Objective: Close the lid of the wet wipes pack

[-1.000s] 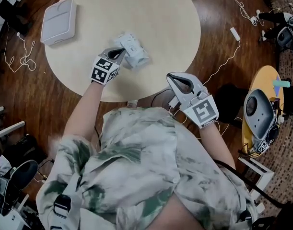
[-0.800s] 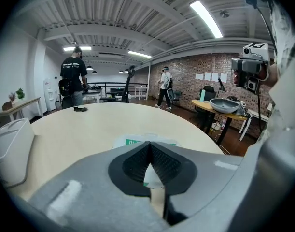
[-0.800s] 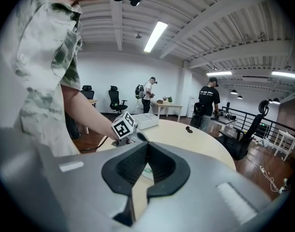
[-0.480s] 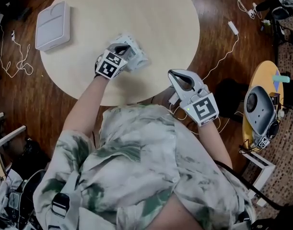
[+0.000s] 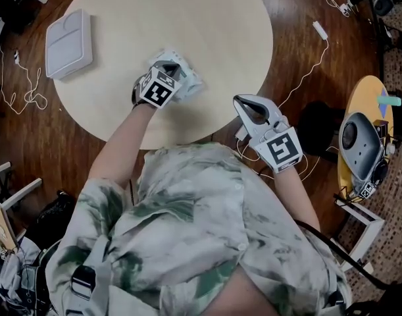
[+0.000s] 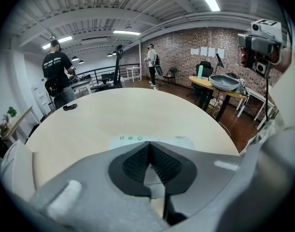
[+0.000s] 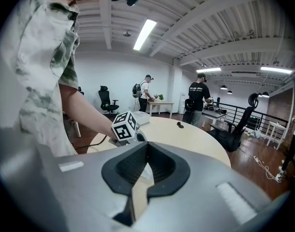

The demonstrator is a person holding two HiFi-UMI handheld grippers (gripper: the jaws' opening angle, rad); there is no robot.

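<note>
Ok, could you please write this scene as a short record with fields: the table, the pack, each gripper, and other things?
surface: round table, pale wood
target: pack on the table, toward the person's left; lid hidden under the gripper
left: left gripper over the pack, jaws together, nothing between them
right: right gripper off the table's edge, jaws together, empty
other: flat white box at the table's left side, apart from the pack
</note>
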